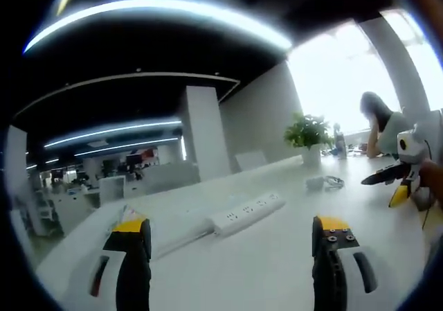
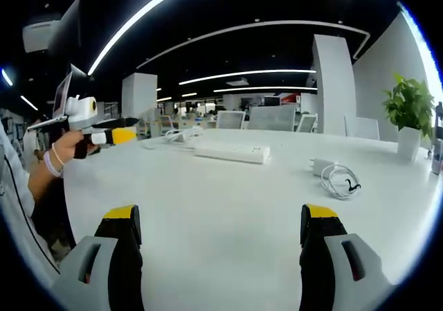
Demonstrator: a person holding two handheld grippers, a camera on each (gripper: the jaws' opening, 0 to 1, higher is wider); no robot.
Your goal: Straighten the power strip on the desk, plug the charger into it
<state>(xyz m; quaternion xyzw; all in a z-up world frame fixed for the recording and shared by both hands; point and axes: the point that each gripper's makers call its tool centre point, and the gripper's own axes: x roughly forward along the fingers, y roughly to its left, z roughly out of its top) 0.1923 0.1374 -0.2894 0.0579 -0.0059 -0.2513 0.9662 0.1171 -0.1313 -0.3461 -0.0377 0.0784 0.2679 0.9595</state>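
office | long white desk (image 2: 228, 207); swivel chairs (image 2: 230, 119); ceiling light strips (image 2: 249, 72)

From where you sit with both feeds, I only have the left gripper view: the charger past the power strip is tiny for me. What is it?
Observer: In the right gripper view the charger is a white block with a coiled white cable lying beside it, on the desk.
Operator: Is it touching the power strip?
Observer: No. The power strip lies apart from it, with bare desk between them.
Operator: Is my left gripper carrying anything? I see only my own jaws.
Observer: The left gripper is held up in a hand above the desk edge, its yellow-tipped jaws close together with nothing visible between them.
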